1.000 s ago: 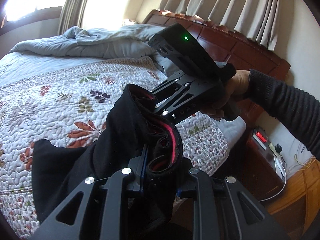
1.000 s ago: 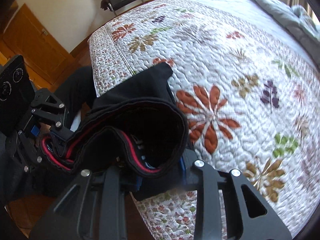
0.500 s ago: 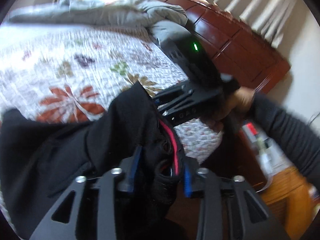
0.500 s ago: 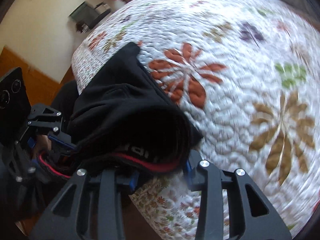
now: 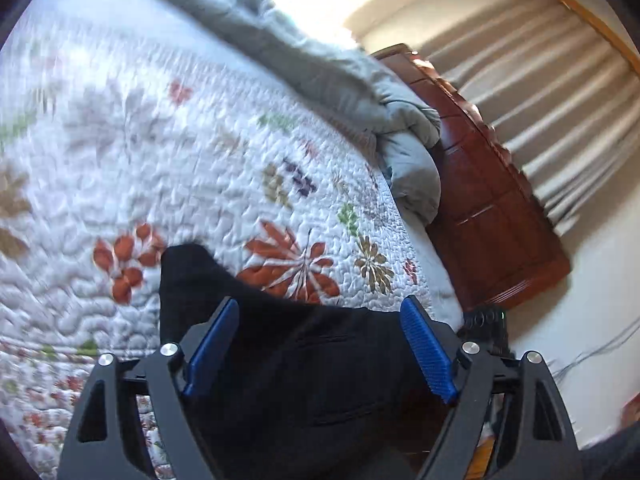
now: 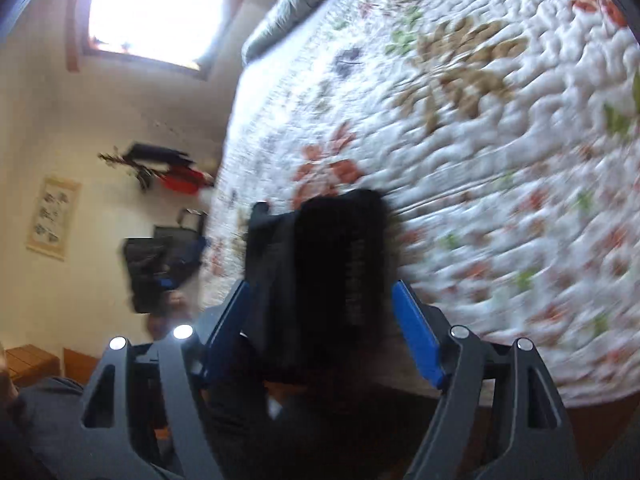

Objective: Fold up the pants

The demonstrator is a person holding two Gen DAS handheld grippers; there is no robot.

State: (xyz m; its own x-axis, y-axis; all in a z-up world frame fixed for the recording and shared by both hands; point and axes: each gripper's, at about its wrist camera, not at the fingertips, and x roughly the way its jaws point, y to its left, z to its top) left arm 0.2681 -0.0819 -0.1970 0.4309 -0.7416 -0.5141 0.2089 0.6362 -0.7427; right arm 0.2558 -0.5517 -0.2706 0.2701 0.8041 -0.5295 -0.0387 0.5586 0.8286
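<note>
The black pants (image 5: pixel 288 364) lie over the near edge of the floral quilt (image 5: pixel 168 168), partly hanging off the bed. My left gripper (image 5: pixel 320 312) is open, its blue pads (image 5: pixel 424 348) spread wide above the pants and holding nothing. In the blurred right wrist view the pants (image 6: pixel 328 272) show as a dark bundle at the quilt's (image 6: pixel 480 140) edge. My right gripper (image 6: pixel 320 292) is open too, with the fabric lying between its spread blue pads (image 6: pixel 416 332). The left gripper (image 6: pixel 160 268) shows blurred at the left of that view.
A rumpled grey duvet (image 5: pixel 360 92) lies at the head of the bed against the dark wooden headboard (image 5: pixel 492 208). Curtains (image 5: pixel 560 92) hang behind. A window (image 6: pixel 156 8) and a chair (image 6: pixel 160 160) show across the room.
Both grippers were shut on the pants' waistband and held it up; now both have opened and let go, and the pants lie on the bed edge. Both cameras have swung sharply.
</note>
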